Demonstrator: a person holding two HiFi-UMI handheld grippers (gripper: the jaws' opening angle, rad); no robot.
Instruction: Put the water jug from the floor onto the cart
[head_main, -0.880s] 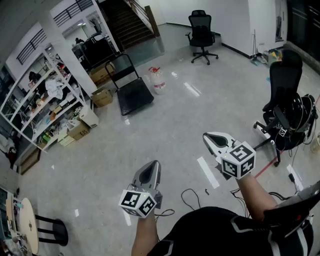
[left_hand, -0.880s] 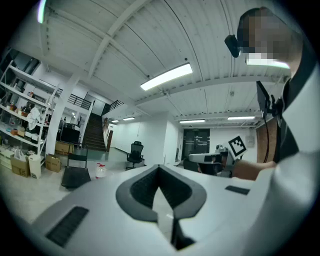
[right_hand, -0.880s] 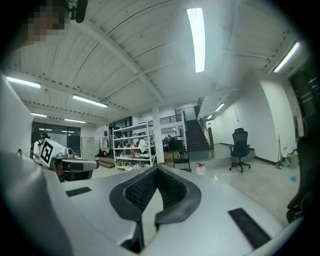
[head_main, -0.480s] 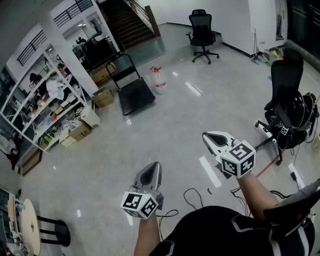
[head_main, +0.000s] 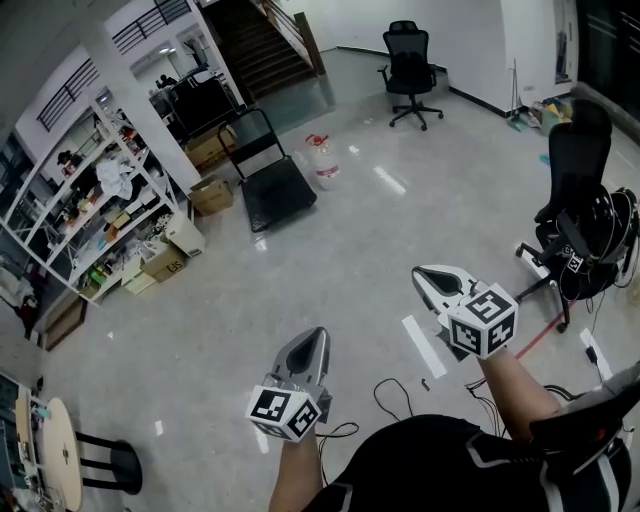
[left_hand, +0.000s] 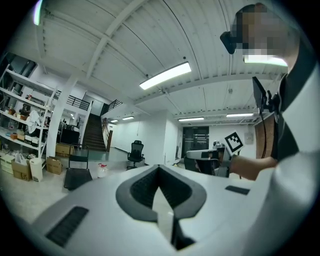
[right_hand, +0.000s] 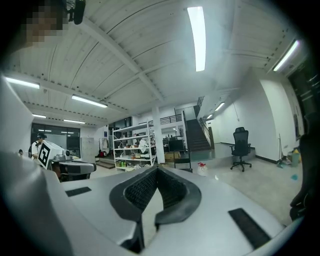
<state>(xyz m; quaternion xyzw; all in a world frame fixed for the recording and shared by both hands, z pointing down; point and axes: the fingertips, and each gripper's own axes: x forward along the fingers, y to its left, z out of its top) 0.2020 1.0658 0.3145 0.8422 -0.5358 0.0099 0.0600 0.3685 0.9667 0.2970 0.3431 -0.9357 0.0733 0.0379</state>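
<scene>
While you hold your left gripper (head_main: 314, 334) and right gripper (head_main: 422, 273) with jaws together and empty, the water jug (head_main: 324, 163) stands on the floor (head_main: 350, 250) well ahead. It's just beside the cart (head_main: 275, 185).

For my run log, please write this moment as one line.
stage: before pickup | water jug: on floor beside cart | left gripper: jaws shut, empty | right gripper: jaws shut, empty

The jug (head_main: 322, 160) stands far off, too small to show its label or fill. The cart (head_main: 278, 190) deck hides its wheels. Goods on the shelves (head_main: 90, 215) are too small to name. The bottom edge cuts off the person's torso (head_main: 420, 465).
</scene>
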